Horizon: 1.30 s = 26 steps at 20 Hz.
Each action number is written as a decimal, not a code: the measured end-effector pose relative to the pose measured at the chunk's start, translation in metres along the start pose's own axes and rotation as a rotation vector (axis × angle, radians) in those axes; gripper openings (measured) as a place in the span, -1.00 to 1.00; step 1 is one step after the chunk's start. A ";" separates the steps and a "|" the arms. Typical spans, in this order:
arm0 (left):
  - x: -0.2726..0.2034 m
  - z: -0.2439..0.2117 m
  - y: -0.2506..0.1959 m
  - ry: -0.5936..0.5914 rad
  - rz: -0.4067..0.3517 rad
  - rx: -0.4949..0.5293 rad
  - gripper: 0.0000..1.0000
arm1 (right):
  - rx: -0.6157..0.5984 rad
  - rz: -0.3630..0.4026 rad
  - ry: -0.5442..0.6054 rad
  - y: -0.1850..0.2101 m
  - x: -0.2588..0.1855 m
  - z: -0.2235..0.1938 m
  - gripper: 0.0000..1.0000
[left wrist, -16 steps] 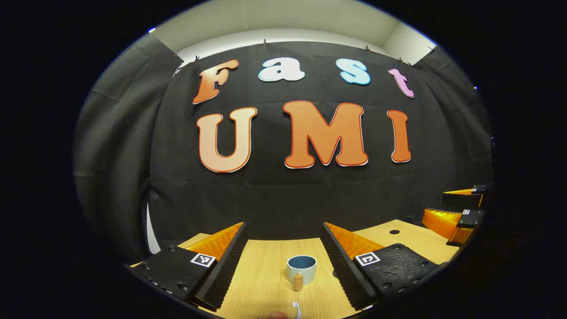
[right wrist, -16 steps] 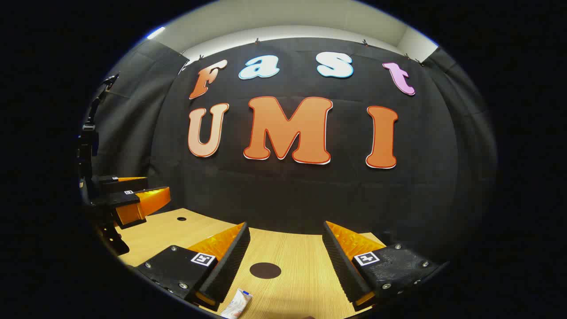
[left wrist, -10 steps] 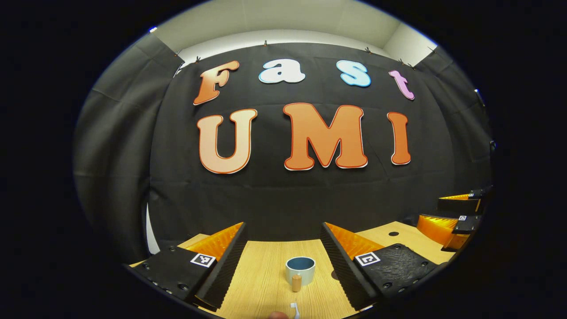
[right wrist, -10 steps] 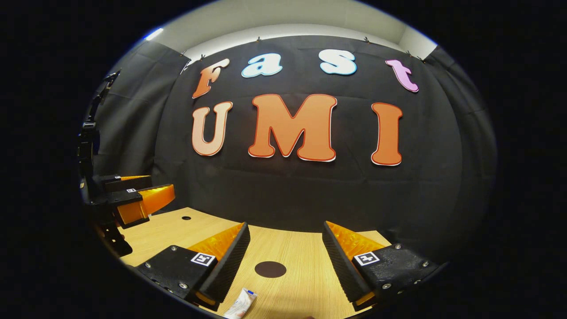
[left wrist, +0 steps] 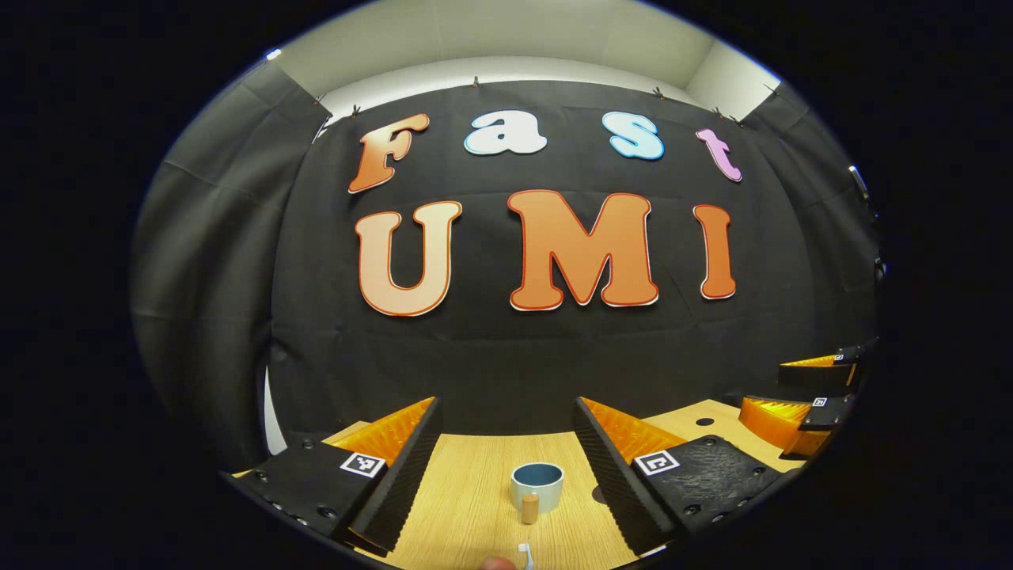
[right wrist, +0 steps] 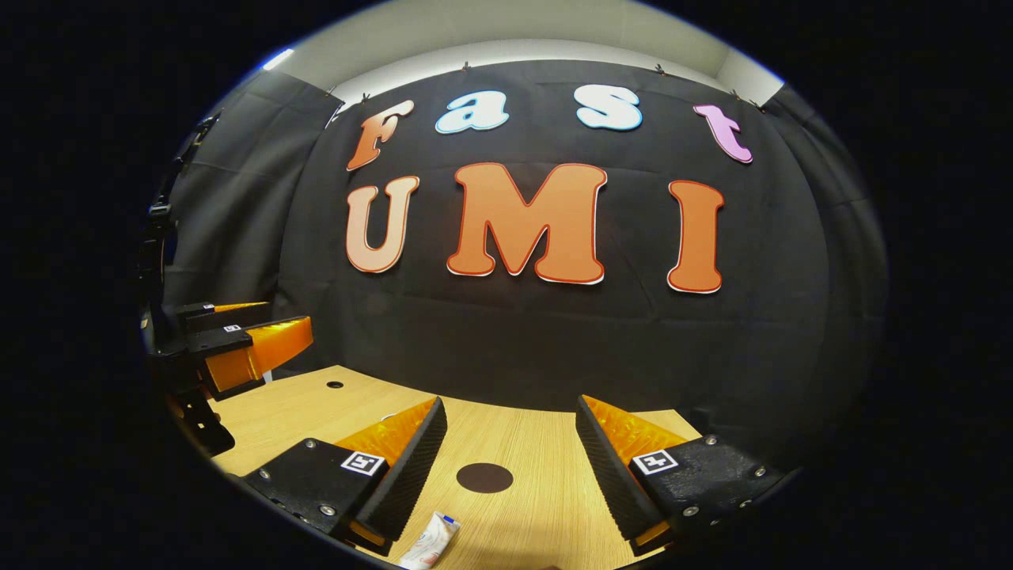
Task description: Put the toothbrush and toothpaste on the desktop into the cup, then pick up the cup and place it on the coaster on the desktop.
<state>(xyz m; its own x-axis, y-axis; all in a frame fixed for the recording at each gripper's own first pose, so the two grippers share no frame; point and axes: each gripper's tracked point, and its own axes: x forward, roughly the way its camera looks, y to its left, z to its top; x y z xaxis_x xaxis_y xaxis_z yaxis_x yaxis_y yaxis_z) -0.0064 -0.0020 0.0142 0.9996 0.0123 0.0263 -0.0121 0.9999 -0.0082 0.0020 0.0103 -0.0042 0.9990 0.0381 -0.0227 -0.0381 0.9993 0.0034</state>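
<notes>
Wooden desktop [right wrist: 538, 507]: one cup [left wrist: 536, 484], one coaster [right wrist: 484, 477].

Your left gripper [left wrist: 506, 443] and right gripper [right wrist: 510, 443] both hover above the desktop [right wrist: 538, 507], jaws spread wide, gripping nothing.

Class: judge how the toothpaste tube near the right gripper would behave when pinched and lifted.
The toothpaste tube looks soft and flattened, so it probably dents under the fingers. Lying flat on the desk, it seems unlikely to roll. It is probably light.
</notes>
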 end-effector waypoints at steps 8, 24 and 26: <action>-0.001 -0.017 0.002 0.061 0.018 0.007 0.96 | -0.020 0.013 0.041 0.008 -0.003 -0.013 0.96; -0.014 -0.115 -0.013 0.425 -0.055 -0.042 0.97 | 0.054 0.087 0.337 0.040 -0.011 -0.102 0.96; -0.015 -0.128 -0.013 0.470 -0.056 -0.035 0.96 | 0.058 0.093 0.389 0.043 -0.012 -0.119 0.95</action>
<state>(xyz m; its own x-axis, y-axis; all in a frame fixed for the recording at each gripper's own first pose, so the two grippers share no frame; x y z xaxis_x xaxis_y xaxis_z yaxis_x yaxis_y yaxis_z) -0.0178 -0.0162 -0.1141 0.9024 -0.0543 -0.4274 0.0347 0.9980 -0.0535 -0.0147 0.0532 -0.1224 0.9080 0.1373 -0.3959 -0.1152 0.9902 0.0791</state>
